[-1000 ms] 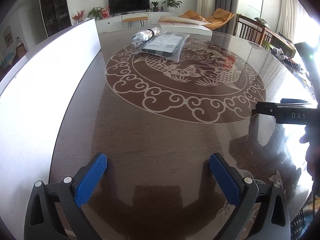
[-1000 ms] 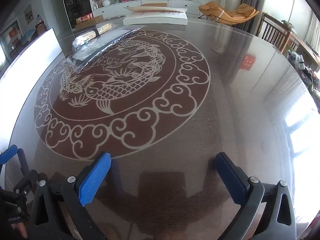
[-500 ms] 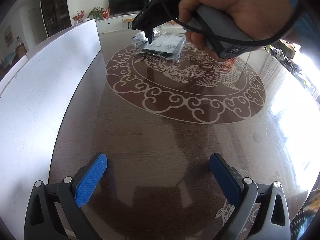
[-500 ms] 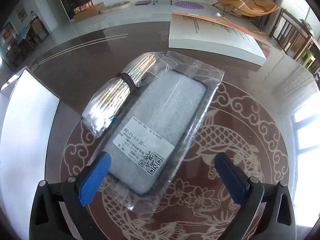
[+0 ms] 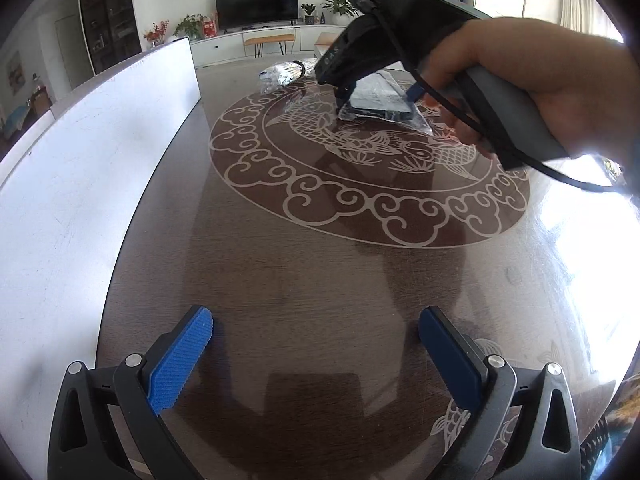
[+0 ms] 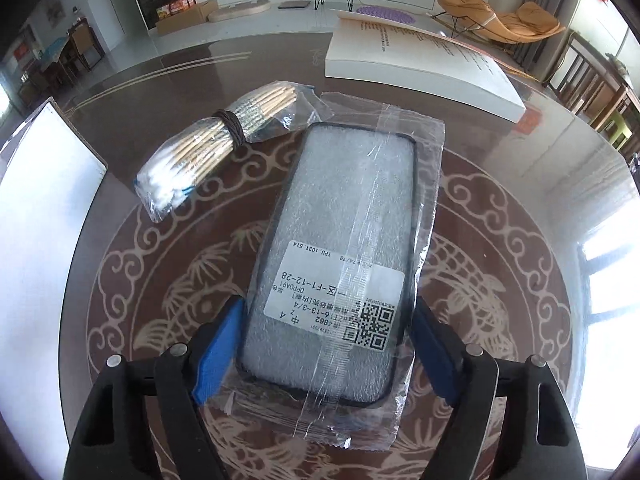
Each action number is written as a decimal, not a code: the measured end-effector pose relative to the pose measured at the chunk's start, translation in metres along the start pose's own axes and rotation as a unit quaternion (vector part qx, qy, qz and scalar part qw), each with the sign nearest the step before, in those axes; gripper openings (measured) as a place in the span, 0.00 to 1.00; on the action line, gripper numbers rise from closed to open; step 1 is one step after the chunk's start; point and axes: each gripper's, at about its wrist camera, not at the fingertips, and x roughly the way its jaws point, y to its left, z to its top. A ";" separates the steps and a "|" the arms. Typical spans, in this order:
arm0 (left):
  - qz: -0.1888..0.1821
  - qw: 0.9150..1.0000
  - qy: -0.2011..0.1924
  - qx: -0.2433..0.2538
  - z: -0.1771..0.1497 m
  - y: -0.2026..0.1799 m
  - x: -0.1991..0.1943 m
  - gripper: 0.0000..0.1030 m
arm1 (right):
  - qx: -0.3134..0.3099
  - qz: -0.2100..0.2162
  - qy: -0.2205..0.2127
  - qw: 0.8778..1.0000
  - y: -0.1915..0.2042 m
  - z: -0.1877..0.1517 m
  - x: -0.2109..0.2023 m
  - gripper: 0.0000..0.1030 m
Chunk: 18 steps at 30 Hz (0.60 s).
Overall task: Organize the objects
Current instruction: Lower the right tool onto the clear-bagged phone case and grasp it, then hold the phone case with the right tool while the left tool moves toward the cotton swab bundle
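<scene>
- Moved across tabletop [image 5: 280, 280] since 1 s ago: right gripper [image 6: 324, 344], now straddling bagged phone case [image 6: 344, 248] on fish medallion.
- Jaws just been closing w/ case between; pads at bag edges, firm clamp can't tell.
- Cotton swab bundle [image 6: 208, 148] just beside case.
- Left gripper [image 5: 316, 356] spread wide, nothing between.

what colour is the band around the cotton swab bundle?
Dark brown band around the cotton swab bundle; clearest in the right wrist view.

One phone case [image 6: 336, 256], one swab bundle [image 6: 212, 148], one book [image 6: 424, 64]
</scene>
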 end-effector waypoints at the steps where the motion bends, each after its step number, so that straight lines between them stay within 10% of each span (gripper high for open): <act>1: 0.000 1.000 0.000 0.000 0.000 0.000 0.000 1.00 | -0.005 0.001 -0.004 1.000 -0.010 -0.014 -0.005 0.78; 10: 0.000 1.000 0.000 0.000 0.000 0.000 0.000 1.00 | -0.037 0.009 -0.065 0.997 -0.097 -0.162 -0.064 0.78; 18: 0.000 1.000 0.000 0.000 0.000 0.000 0.000 1.00 | -0.017 0.008 -0.103 0.994 -0.126 -0.195 -0.075 0.99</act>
